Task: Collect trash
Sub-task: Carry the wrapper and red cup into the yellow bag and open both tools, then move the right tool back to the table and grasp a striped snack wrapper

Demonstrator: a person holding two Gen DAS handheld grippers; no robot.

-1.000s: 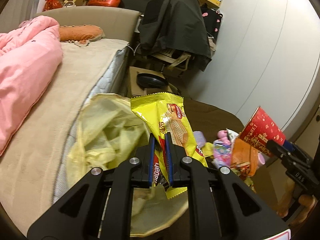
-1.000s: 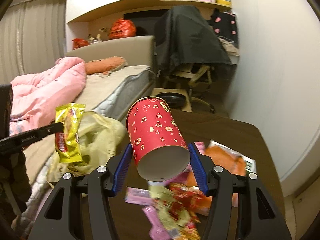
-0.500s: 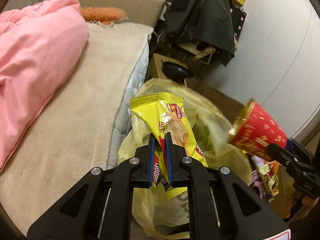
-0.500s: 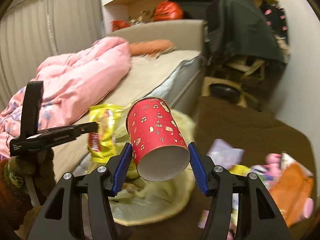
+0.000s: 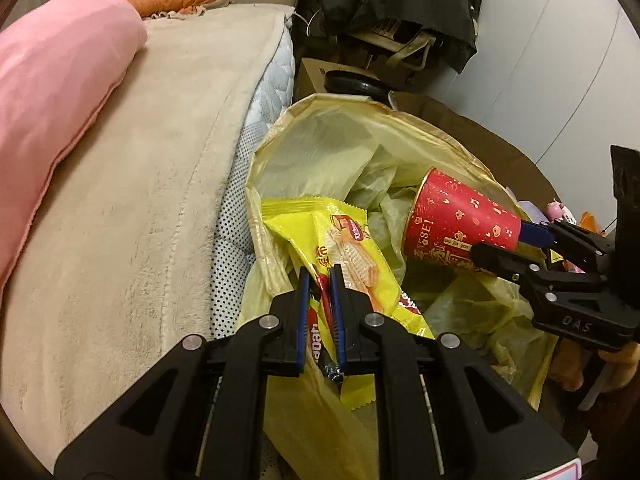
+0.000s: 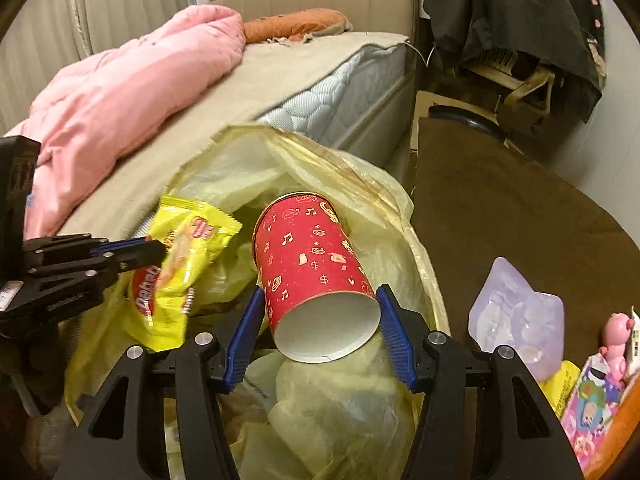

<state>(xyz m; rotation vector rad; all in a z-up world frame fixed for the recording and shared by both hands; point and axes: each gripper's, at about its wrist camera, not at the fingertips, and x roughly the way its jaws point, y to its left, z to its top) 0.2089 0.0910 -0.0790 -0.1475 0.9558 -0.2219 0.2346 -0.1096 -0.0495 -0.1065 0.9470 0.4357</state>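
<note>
An open yellow trash bag (image 5: 320,152) (image 6: 360,184) sits between the bed and a dark brown table. My left gripper (image 5: 319,276) is shut on a yellow biscuit wrapper (image 5: 348,248) and holds it over the bag's mouth; the wrapper also shows in the right wrist view (image 6: 180,264). My right gripper (image 6: 320,300) is shut on a red paper cup (image 6: 312,264) printed with gold notes, tilted with its base toward the camera, over the bag. The cup (image 5: 456,224) and right gripper (image 5: 516,248) show at the right of the left wrist view.
A bed with a beige cover (image 5: 140,160) and pink quilt (image 6: 120,96) lies left of the bag. More wrappers and a pink toy (image 6: 616,328) lie on the brown table (image 6: 520,216) at right. A chair draped in dark clothes (image 6: 520,12) stands behind.
Both grippers have moved left and down over the open bag, each carrying its item. The cup has come closer to the wrapper, inside the bag's rim.
</note>
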